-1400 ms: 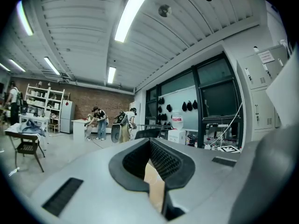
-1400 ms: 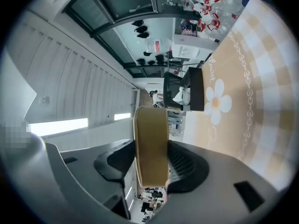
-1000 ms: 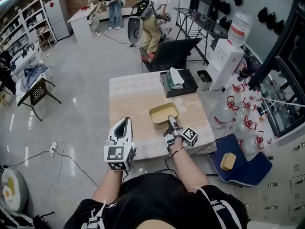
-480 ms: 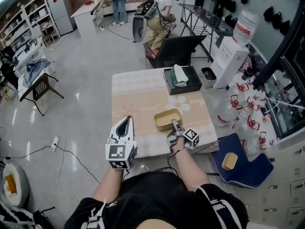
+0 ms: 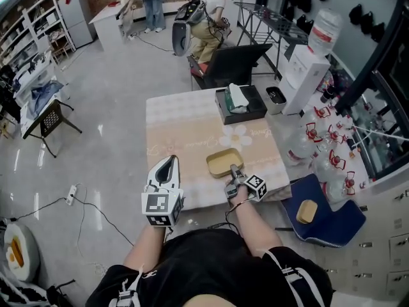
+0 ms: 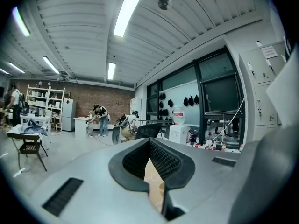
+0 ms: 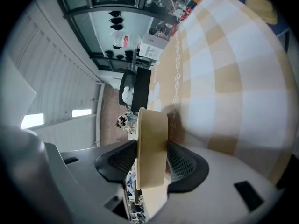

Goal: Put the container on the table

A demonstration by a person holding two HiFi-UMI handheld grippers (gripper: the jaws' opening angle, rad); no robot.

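A shallow yellow container point(image 5: 223, 161) lies on the beige checked table point(image 5: 179, 139), near its front right corner. My right gripper point(image 5: 234, 170) reaches it from the near side, and the container's near wall point(image 7: 152, 143) stands between the two pads. Both pads touch the wall while the jaws are closing. My left gripper point(image 5: 168, 162) hovers over the table's front left edge with its fingertips together and nothing in them. In the left gripper view only a sliver of table shows between the pads point(image 6: 163, 160).
A black box point(image 5: 239, 104) with a tissue pack sits at the table's far right. A white water dispenser point(image 5: 305, 75) and bottles stand to the right. A blue seat point(image 5: 323, 219) is beside the front right corner, a black chair point(image 5: 230, 66) behind the table. People point(image 5: 206, 18) work farther back.
My right gripper has sunk with the container, bringing it down onto the table near the front right corner. The left gripper has stayed where it was.
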